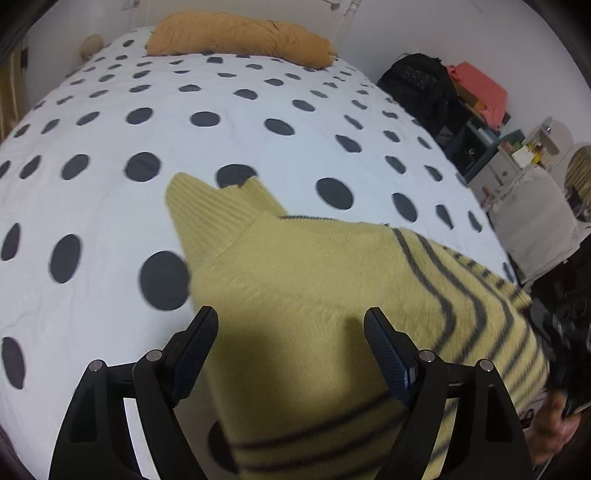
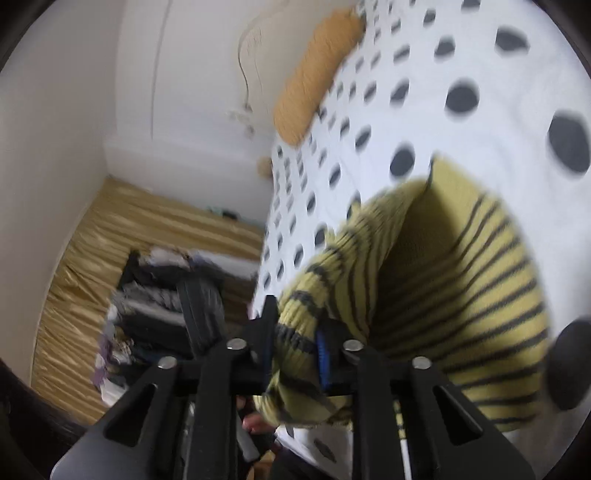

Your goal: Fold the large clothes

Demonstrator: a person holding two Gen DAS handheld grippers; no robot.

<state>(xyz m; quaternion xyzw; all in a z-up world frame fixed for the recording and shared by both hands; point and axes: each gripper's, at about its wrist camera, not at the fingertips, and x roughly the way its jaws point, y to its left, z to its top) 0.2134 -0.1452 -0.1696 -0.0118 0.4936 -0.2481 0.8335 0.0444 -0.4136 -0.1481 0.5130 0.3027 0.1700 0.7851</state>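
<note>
1. Here, my left gripper (image 1: 291, 328) is wide open, and nothing sits between its two fingers.
2. It hangs just above the yellow sweater (image 1: 332, 295), which has thin gray stripes.
3. The sweater lies on the bed cover (image 1: 110, 206), white with big dark dots.
4. One plain yellow ribbed edge of the sweater points up the bed, toward the orange pillow (image 1: 240, 35).
5. My right gripper (image 2: 295, 343) is closed tight on a striped ribbed edge of the sweater (image 2: 461, 295).
6. That edge is bunched up between the two fingers, at the side of the bed.
7. The right view is blurry, so small things are hard to see.
8. A black backpack (image 1: 417, 86) sits beside the bed, far from the sweater.
9. A gold curtain (image 2: 110, 258) hangs past the bed's other side.
</note>
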